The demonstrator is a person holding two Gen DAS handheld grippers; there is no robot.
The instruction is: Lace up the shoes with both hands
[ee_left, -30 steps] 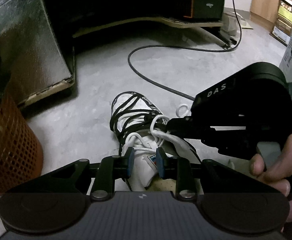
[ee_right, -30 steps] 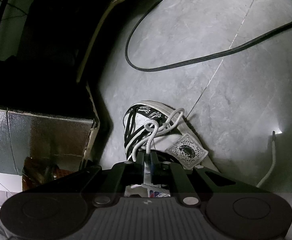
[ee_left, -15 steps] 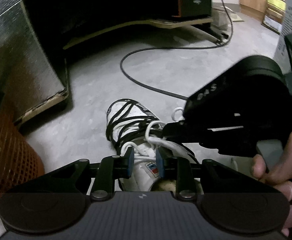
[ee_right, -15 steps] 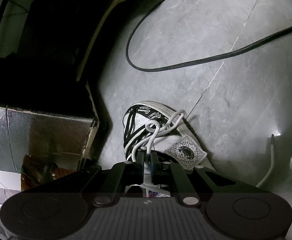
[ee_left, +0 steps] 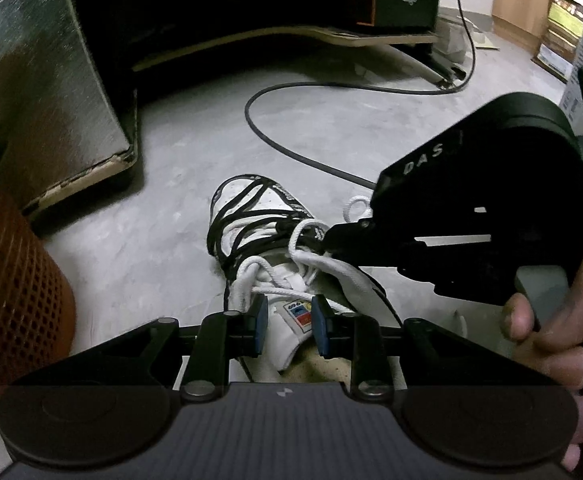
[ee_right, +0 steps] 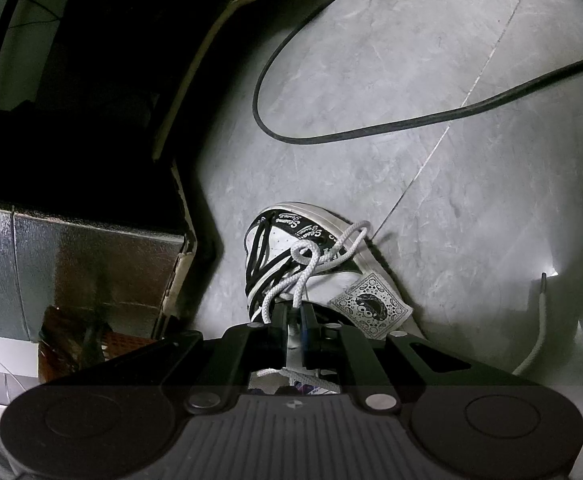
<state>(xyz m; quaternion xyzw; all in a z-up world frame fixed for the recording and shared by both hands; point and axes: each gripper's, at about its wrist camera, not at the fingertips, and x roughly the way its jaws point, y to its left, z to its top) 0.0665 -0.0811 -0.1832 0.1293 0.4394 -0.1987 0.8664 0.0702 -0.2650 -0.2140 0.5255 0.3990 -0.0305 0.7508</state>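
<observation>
Grey stone floor [ee_right: 471,208], black cable [ee_right: 371,132] looped across.

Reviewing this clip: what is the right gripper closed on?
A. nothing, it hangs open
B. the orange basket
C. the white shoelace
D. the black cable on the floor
C: in the right wrist view the right gripper has its jaws nearly together on the white shoelace, above the white high-top shoe.

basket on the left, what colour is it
Orange, with a mesh of small holes; the basket shows best in the left wrist view.
</observation>
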